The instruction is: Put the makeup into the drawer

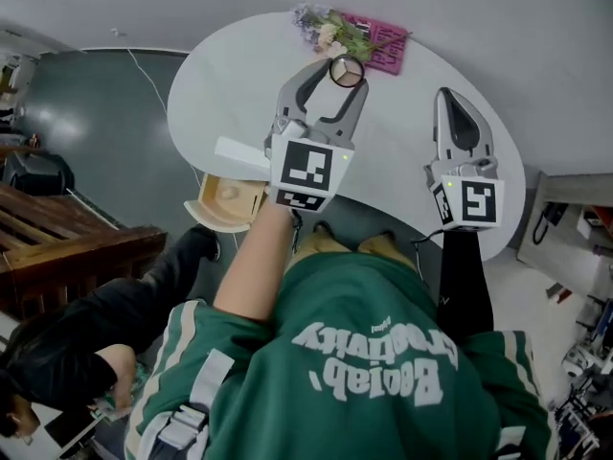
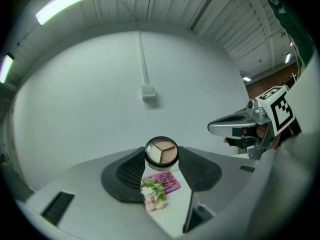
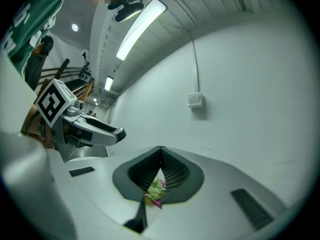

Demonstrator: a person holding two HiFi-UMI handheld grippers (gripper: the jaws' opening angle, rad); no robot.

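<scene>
Left gripper view: round makeup compact (image 2: 161,152) is clamped betw. the pads of the left gripper (image 2: 161,160), three-tone face toward the cam. It's held above the white table (image 1: 239,84), not yet in the drawer. Right gripper (image 3: 160,156) has its jaws pressed together w/ nothing in them (the flowers only show behind). The drawer (image 1: 228,199) hangs open at the table's left edge, below the top.

Step in hand, I'd say: carry the compact left & down into the drawer. Keep the grip steady, come in over the open mouth, and let go only once low inside. Mind the table rim & the drawer's white front.

Flowers (image 1: 330,29) & pink card (image 1: 383,51) sit at the far edge, well apart from that path. A seated person is near the drawer side.
</scene>
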